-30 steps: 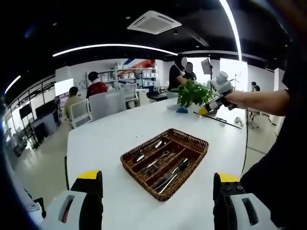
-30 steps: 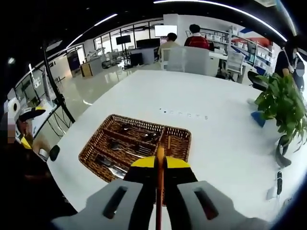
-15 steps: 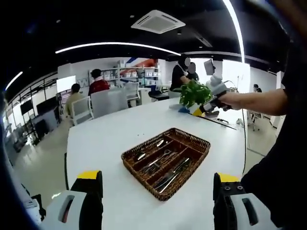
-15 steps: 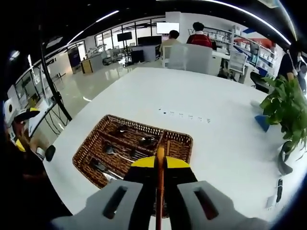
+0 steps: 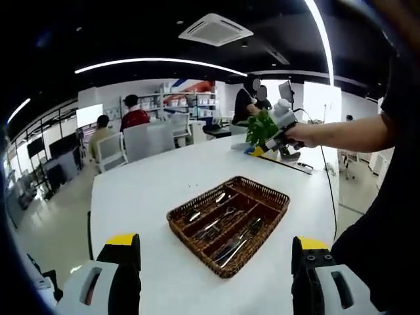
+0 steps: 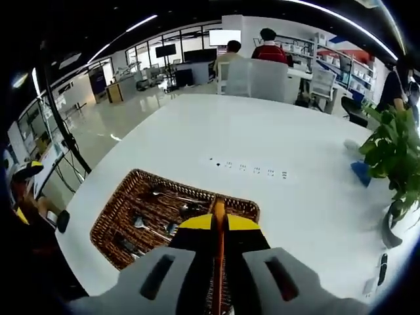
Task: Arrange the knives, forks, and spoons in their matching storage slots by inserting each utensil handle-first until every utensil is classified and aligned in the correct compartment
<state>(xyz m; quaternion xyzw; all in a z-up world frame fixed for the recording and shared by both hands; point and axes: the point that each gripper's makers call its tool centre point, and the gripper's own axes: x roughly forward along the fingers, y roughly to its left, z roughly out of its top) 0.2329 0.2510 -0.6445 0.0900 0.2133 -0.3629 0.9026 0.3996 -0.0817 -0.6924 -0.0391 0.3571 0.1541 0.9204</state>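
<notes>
We are carrying one more piece to the wicker tray (image 5: 197, 231), which sits on the white worktop (image 5: 144, 197). Our right hand-held gripper (image 6: 218, 220) is pinching a thin orange-brown stick (image 6: 218, 275), maybe a utensil handle; we cannot tell which kind. It is up above the near right part of the tray. Our left hand-held gripper (image 5: 213, 252) is spread wide with nothing in it, low and near us. Forks and spoons (image 5: 220, 216) already lie in the slots. Next we must pick the matching slot and lower the piece in.
</notes>
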